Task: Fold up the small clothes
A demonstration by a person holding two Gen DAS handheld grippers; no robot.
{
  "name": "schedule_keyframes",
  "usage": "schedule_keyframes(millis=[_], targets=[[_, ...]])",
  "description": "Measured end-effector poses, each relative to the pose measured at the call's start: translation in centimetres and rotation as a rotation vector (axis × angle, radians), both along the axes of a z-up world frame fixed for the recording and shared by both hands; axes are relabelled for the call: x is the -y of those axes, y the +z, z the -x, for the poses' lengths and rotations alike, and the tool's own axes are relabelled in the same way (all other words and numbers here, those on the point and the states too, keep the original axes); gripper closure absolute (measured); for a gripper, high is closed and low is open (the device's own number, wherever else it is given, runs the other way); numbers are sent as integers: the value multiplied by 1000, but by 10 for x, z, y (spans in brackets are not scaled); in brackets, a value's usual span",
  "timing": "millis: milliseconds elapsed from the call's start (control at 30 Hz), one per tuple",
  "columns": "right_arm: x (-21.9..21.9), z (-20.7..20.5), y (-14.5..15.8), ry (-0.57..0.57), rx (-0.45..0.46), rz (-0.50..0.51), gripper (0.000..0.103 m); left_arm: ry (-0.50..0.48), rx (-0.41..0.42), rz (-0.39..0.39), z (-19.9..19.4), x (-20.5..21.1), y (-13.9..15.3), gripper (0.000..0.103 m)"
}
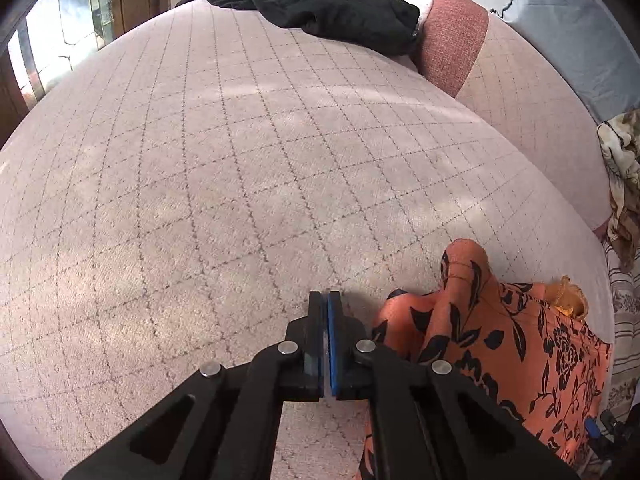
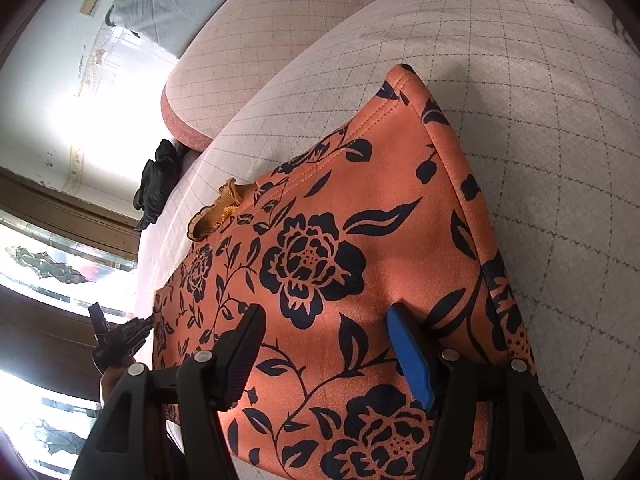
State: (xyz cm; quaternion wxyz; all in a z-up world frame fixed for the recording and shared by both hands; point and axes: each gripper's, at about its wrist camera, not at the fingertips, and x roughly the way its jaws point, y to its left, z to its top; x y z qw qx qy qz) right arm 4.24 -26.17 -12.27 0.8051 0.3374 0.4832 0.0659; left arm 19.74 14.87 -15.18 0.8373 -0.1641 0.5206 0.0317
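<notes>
The orange floral garment (image 2: 352, 240) lies spread on the checked bedcover (image 2: 540, 128), filling the centre of the right wrist view and the lower right of the left wrist view. The right gripper (image 2: 326, 344) hangs over it, fingers apart. The left gripper (image 1: 325, 320), pads pressed together on nothing, sits just beside the cloth. A black garment (image 1: 332, 4) lies at the top.

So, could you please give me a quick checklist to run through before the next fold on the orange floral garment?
1. Right gripper open over the orange floral garment: ok.
2. Left gripper free of cloth, shut beside the garment: ok.
3. Garment lying flat on the quilted surface: not ok, bunched in the left view.
4. Black garment clear of the work area: ok.
5. Yellow frilled trim tucked in: not ok.
</notes>
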Motion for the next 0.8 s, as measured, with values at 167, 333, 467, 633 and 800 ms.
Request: schedule_keyframes(millis=[167, 333, 467, 633, 800], targets=[[-7, -14, 24, 11, 81, -41, 31, -59, 95, 21, 27, 6, 38, 93], [1, -52, 14, -15, 89, -151, 30, -241, 233, 23, 50, 55, 66, 49], [38, -71, -22, -182, 55, -242, 37, -172, -1, -129, 12, 71, 0, 55], [65, -25, 14, -359, 141, -210, 28, -100, 44, -97, 17, 53, 9, 53], [45, 66, 31, -287, 157, -205, 27, -83, 114, -85, 51, 49, 37, 53]])
